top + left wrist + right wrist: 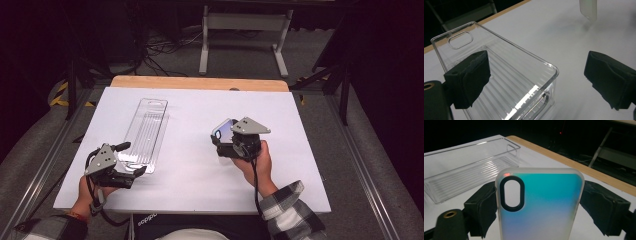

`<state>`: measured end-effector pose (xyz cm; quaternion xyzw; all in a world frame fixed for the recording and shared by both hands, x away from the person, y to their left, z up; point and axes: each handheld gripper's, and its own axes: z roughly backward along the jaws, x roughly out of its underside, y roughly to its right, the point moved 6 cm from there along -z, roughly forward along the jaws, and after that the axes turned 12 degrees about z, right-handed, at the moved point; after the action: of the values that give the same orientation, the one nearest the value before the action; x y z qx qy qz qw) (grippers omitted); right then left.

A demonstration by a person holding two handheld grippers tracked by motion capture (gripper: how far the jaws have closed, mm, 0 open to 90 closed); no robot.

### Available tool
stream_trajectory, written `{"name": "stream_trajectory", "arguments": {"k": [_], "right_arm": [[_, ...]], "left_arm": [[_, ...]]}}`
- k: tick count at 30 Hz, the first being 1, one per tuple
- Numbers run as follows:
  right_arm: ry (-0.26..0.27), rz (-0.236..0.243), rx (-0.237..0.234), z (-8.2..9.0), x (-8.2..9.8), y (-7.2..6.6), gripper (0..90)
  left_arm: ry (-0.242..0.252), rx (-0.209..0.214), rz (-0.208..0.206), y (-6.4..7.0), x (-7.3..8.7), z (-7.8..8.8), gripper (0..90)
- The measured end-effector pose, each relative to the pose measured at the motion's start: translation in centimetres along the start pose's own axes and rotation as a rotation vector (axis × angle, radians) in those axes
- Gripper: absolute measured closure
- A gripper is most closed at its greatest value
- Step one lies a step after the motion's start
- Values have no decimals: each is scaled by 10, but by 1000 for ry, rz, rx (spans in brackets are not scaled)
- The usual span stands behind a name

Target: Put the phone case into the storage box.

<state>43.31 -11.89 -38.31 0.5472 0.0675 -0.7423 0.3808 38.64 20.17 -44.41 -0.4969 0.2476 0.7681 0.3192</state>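
Your right gripper (540, 202) pinches phone case (539, 205) by long edges, lifted off tabletop (200, 170). Clear tray (146, 132) lies to its left, long axis running away from you. Left gripper (537, 75) spread, straddling tray's near corner.

The left gripper (131, 160) is held low at the table's near left edge by the left hand (92, 192), its jaws spread wide with nothing pressed between them. The right gripper (220, 140) is raised in the right hand (255, 162), its jaws clamped on a flat object's sides
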Motion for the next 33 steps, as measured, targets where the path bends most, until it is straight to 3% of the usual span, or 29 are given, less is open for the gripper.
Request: {"name": "stream_trajectory", "arguments": {"k": [8,19,24,33], "right_arm": [[45,20,19,4,-8,-10,170],[80,-9,54,6,-14,-14,170],[103,-21,64,10,-17,-17,170],[108,-8,77,10,-20,-28,170]], "left_arm": [[37,20,-7,8,-14,-6,75],[57,51,-13,26,-26,-22,83],[63,95,-23,41,-34,-37,99],[57,185,-12,64,-45,-62,247]]}}
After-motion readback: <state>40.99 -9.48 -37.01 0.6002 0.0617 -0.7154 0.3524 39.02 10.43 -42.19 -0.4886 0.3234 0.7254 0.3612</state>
